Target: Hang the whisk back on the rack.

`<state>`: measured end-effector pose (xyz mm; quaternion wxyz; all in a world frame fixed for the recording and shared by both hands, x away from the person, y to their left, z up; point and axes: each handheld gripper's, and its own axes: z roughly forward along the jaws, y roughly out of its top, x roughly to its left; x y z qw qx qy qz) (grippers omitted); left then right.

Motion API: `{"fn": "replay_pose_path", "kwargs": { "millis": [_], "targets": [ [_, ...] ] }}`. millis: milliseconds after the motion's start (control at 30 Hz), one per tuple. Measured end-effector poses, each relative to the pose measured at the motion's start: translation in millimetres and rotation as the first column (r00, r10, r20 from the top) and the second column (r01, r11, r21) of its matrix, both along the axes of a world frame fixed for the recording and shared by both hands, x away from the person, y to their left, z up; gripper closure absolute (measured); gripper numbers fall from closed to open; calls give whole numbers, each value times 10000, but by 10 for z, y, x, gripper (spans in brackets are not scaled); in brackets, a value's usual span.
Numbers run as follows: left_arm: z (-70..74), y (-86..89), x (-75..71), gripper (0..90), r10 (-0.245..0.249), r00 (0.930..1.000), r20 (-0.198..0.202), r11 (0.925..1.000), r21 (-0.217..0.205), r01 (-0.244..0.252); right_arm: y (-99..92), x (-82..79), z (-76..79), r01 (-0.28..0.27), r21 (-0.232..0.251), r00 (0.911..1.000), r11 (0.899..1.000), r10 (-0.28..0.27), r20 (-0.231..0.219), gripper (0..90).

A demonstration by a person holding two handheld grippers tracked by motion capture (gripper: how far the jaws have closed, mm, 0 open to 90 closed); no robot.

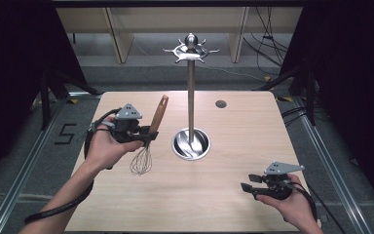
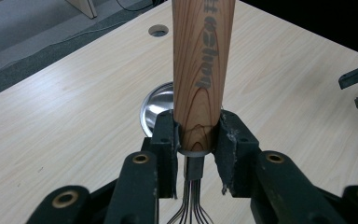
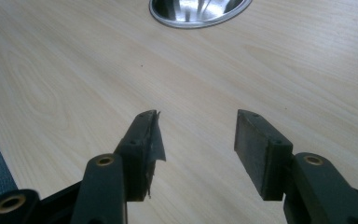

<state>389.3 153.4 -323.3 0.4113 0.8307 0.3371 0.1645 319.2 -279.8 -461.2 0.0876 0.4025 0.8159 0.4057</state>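
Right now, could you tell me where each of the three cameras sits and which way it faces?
High view: above the person's side, looking forward and down on the table; both forearms, the left gripper and right gripper show.
Left gripper view: on that gripper, looking along jaws clamped on the whisk handle.
Right gripper view: on that gripper, looking along open jaws across bare wood.
Shared: the stand's steel base appears in all three.

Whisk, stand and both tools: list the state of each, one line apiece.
whisk: held off the table, tilted, wooden handle up, wires down.
left tool: shut on the whisk at the handle's lower end.
right tool: open, nothing between its pads, low over the table.
stand: upright in its round steel base, hooks bare.
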Motion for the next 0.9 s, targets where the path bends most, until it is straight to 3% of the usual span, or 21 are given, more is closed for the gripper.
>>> {"fn": "replay_pose_path", "kwargs": {
  "millis": [600, 733, 900],
  "targets": [
    [122, 26, 1, 694, -90, 10000, 38, 10000, 33, 90, -6, 3, 4, 54, 108, 9999, 9999, -53, -108, 500],
    [141, 29, 3, 693, -134, 9999, 75, 9999, 17, 134, -14, 16, -4, -3, 69, 9999, 10000, 2, 153, 500],
    [183, 24, 2, 694, -116, 9999, 126, 9999, 45, 115, -21, 19, -4, -69, 57, 10000, 10000, 68, 73, 500]
  ]
}}
